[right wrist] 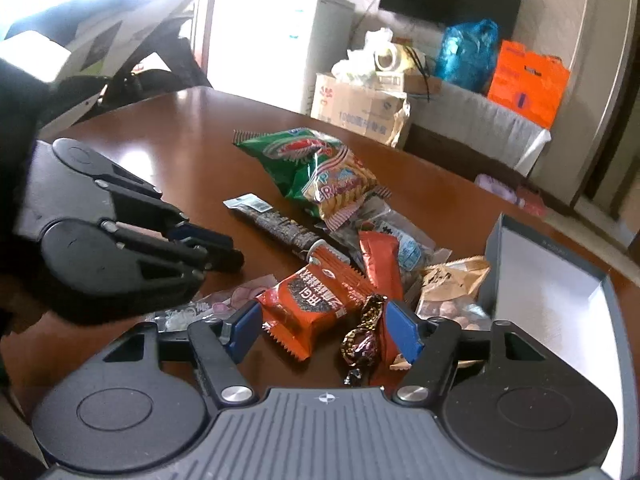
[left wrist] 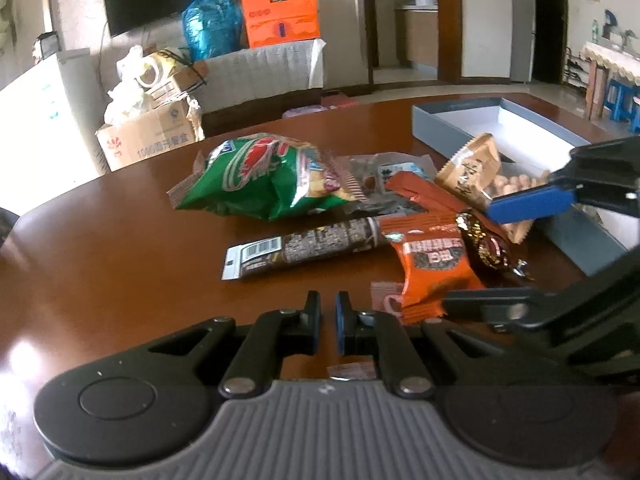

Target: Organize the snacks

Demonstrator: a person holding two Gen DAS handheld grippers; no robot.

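Left wrist view: the snacks sit heaped mid-frame on the brown table point(left wrist: 120, 208), with the green chip bag point(left wrist: 264, 176) on the left and the dark snack bar point(left wrist: 304, 246) in front. The grey box point(left wrist: 452, 126) at the upper right looks nearly empty, one tan nut packet point(left wrist: 476, 172) leaning over its rim. The left gripper point(left wrist: 328, 322), bottom centre, is pinched nearly together with nothing in it.

Right wrist view: the right gripper point(right wrist: 324, 334) is about half open around the orange packet point(right wrist: 320, 300) and the foil candy point(right wrist: 362, 338), pads not pressing. Sorting has barely begun, I'd say.
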